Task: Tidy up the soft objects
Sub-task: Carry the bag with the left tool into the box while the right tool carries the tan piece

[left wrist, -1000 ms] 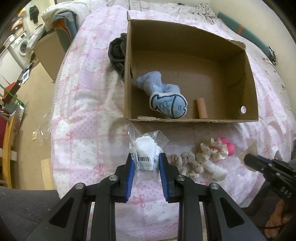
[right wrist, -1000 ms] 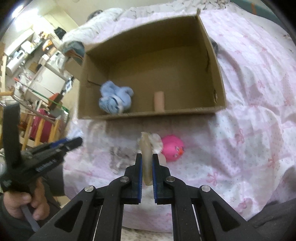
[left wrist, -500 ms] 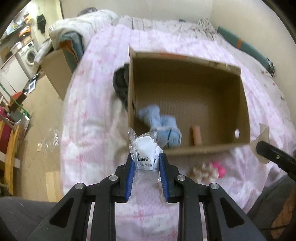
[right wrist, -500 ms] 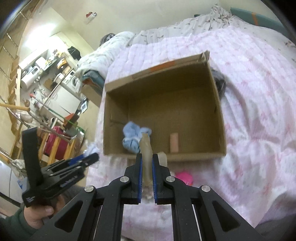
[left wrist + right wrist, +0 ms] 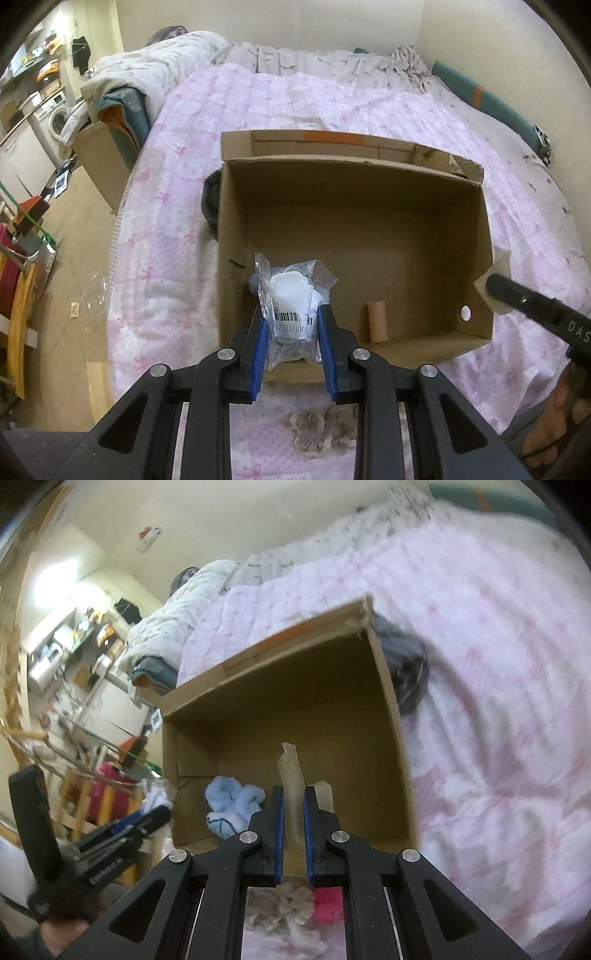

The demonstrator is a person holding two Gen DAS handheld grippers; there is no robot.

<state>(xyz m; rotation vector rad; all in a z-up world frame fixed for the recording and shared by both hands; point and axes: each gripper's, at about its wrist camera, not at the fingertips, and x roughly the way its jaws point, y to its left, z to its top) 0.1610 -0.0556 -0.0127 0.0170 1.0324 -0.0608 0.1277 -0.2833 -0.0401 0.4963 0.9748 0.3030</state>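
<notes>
The clear plastic packet (image 5: 291,299), holding something white and bearing a barcode label, is pinched between the blue pads of the left gripper (image 5: 291,328) and sticks up past the fingertips, held above the near left corner of the open cardboard box (image 5: 476,254), probably so it can drop straight in. Ahead and to the right of that claw a small cardboard tube (image 5: 377,320) lies on the box floor. The right gripper (image 5: 293,821) is pressed together on a thin beige strip (image 5: 291,775), also over the box; the blue plush (image 5: 231,805) sits just left of its tips. Frilly scrunchies (image 5: 325,428) lie on the pink quilt (image 5: 177,206) beneath the left claw, not yet boxed.
</notes>
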